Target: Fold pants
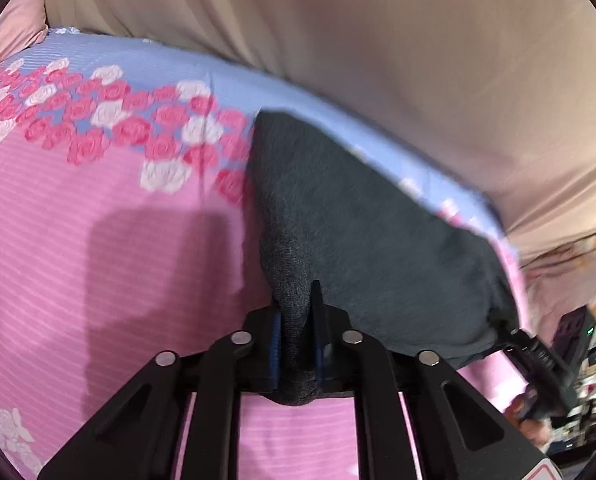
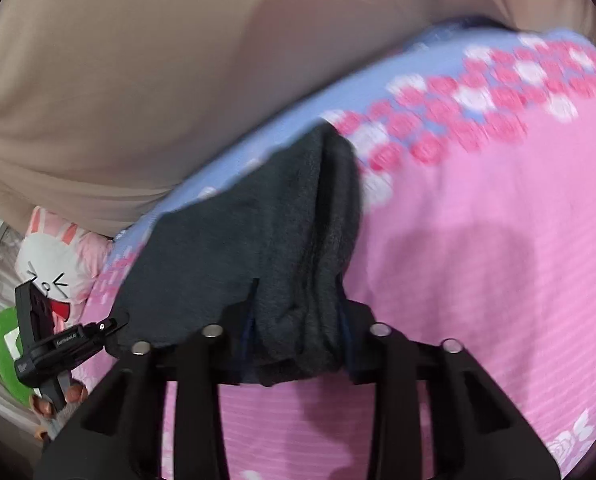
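Both grippers pinched the dark grey knit pants (image 1: 361, 240) at one edge, the left gripper (image 1: 298, 332) at 6 o'clock, the right gripper (image 2: 298, 344) likewise, apparently carrying it over the pink rose-print bedsheet (image 1: 98, 280) for a fold.

Bed (image 1: 98, 280) covered by a pink striped sheet (image 2: 477, 240); a band of pink and white roses (image 1: 110, 120) crosses it, pale blue strip (image 1: 178, 64) beyond the roses. Beige draped fabric (image 1: 377, 40) rises behind the bed's far edge. White cartoon-rabbit pillow (image 2: 54, 264) lies at one end of the bed, a green item (image 2: 6, 344) just beside it. Soft shadows fall on the sheet.
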